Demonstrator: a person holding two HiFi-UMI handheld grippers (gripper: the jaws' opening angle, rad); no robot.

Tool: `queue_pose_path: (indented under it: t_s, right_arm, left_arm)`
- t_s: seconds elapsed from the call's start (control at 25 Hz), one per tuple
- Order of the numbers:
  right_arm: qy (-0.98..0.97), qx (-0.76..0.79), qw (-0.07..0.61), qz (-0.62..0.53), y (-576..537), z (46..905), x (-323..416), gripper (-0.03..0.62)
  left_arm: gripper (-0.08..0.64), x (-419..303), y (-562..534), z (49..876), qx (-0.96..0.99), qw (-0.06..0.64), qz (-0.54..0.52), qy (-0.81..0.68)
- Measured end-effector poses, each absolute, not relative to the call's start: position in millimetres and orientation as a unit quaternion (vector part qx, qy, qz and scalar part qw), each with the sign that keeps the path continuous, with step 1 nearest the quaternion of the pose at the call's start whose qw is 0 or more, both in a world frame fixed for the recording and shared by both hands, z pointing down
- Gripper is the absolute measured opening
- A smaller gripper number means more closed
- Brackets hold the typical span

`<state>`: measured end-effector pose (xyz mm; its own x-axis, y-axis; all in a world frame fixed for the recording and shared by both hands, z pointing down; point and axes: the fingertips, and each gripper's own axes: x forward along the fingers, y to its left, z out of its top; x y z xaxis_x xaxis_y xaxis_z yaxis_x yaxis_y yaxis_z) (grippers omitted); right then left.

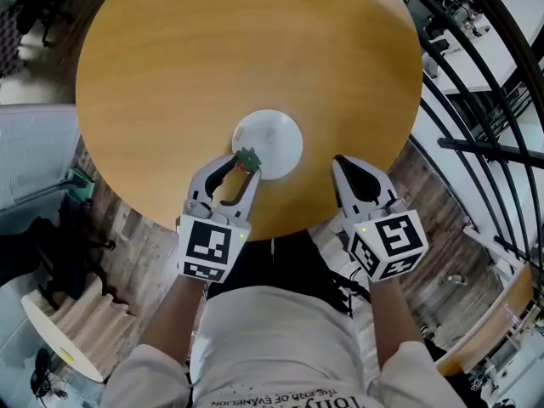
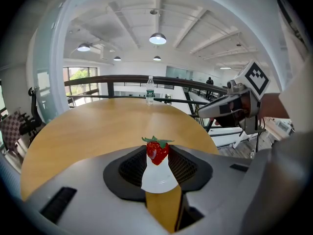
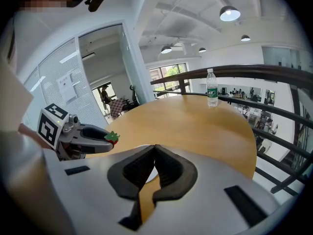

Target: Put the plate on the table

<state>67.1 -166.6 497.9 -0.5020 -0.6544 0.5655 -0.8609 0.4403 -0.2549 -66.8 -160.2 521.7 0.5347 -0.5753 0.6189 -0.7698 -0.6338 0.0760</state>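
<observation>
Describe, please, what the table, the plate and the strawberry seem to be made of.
The table: wood or veneer, with visible grain and a satin sheen. The plate: plain white, slightly glossy; ceramic or plastic, unclear. The strawberry: evenly red with stiff green leaves, possibly a plastic replica.

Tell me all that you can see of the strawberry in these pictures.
The strawberry is small and red with a green leafy cap, glossy, perhaps a toy. It stands upright, pinched at its sides between the pad tips of the left gripper. It hangs over the near rim of the white plate, which lies on the round wooden table.
</observation>
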Motion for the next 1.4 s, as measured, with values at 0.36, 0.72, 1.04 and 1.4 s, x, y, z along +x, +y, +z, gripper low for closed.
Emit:
queue_pose_path:
  t_s: [0.36, 0.72, 1.04, 1.4]
  right_arm:
    - [-0.819, 0.463, 0.191, 0.279, -173.1, 513.2, 66.5, 0.025]
    - [-0.814, 0.462, 0.194, 0.293, -170.5, 528.3, 71.7, 0.025]
    - [-0.808, 0.468, 0.193, 0.302, -167.6, 534.7, 78.4, 0.025]
    - [-0.805, 0.471, 0.190, 0.308, -169.4, 538.4, 85.0, 0.025]
  left_arm:
    - [0.153, -59.8, -167.9, 560.1, 0.852, 0.174, 0.323, -0.373]
    - [0.153, -51.4, -170.9, 602.6, 0.839, 0.152, 0.390, -0.348]
    - [0.153, -42.6, -176.9, 622.8, 0.830, 0.138, 0.428, -0.330]
    - [0.153, -35.9, -177.4, 636.8, 0.826, 0.150, 0.443, -0.314]
